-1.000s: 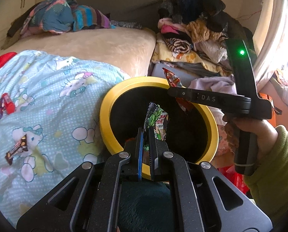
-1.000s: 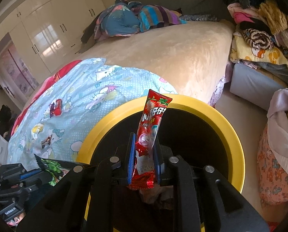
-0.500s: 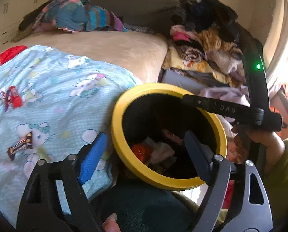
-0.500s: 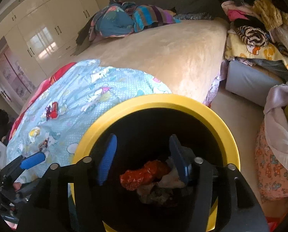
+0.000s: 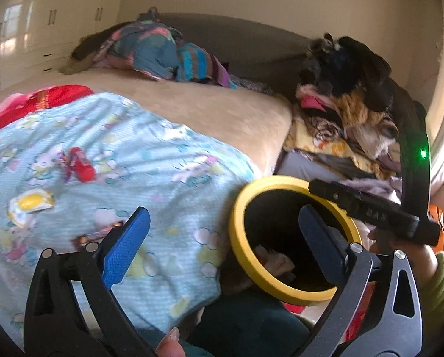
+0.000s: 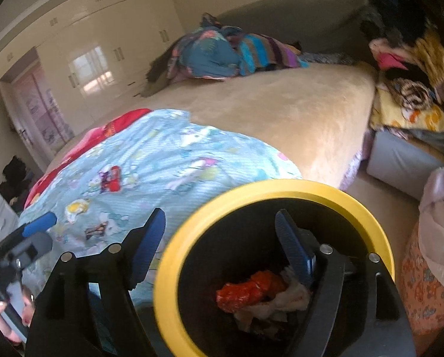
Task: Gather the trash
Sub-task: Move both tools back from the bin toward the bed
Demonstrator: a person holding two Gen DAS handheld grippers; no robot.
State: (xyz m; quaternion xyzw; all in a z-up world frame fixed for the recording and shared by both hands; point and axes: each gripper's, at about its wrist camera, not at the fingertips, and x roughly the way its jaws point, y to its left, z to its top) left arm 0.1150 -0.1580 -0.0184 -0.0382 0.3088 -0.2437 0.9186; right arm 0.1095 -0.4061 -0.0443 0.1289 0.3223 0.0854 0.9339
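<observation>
A black trash bin with a yellow rim (image 5: 237, 229) (image 6: 281, 186) stands beside the bed. Inside lie a red wrapper (image 6: 248, 290) and crumpled white paper (image 6: 284, 300). My left gripper (image 5: 222, 232) is open and empty, straddling the bed edge and the bin's left rim. My right gripper (image 6: 220, 235) is open and empty above the bin's left rim. On the blue cartoon blanket (image 5: 132, 154) lie a red wrapper (image 5: 82, 166), a yellow-white wrapper (image 5: 28, 205) and a small dark wrapper (image 6: 95, 229).
A beige bed (image 6: 281, 113) carries a heap of colourful bedding (image 6: 222, 53) at its far end. A pile of clothes (image 5: 347, 104) sits on a grey box right of the bin. White wardrobes (image 6: 88, 59) line the far wall.
Both grippers opened and dropped their wrappers into the bin: the green one from the left, the red one from the right. Both then swung left toward the blanket.
</observation>
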